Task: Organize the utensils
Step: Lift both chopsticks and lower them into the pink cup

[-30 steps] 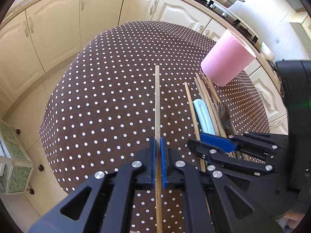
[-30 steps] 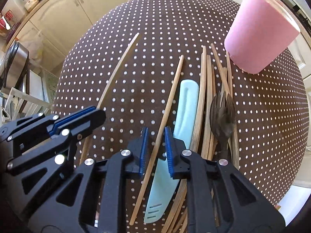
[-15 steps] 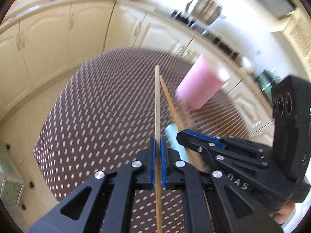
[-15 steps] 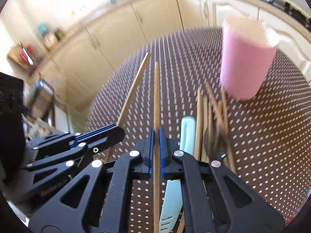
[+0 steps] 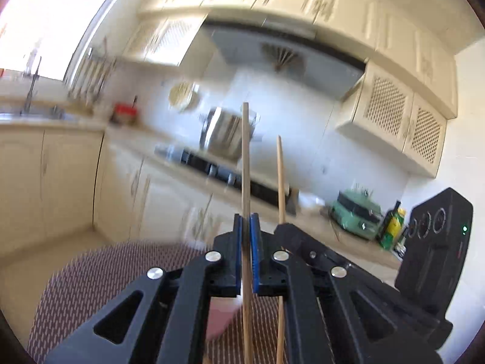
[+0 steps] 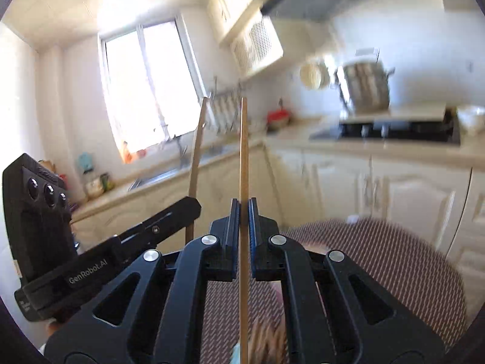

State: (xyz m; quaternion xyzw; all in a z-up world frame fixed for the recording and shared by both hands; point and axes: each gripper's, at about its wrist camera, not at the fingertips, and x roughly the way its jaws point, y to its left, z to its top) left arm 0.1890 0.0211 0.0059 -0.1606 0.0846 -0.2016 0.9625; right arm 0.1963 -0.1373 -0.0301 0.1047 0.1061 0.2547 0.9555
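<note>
Tan chopsticks (image 5: 246, 163), black blue-padded claws (image 6: 241, 212), brown white-dotted tablecloth (image 6: 394, 251).

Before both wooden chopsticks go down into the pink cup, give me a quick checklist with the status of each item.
1. Left gripper shut on its long wooden chopstick: ok.
2. Right gripper shut on the second wooden chopstick: ok.
3. Both chopsticks lifted off the brown polka-dot tablecloth, pointing up: ok.
4. The two chopsticks apart, not crossing: ok.
5. Pink cylindrical cup located: only a blurred pink patch under the fingers; its opening, cannot tell.
6. View sharp enough to aim: not ok, both views are motion-blurred.
</note>
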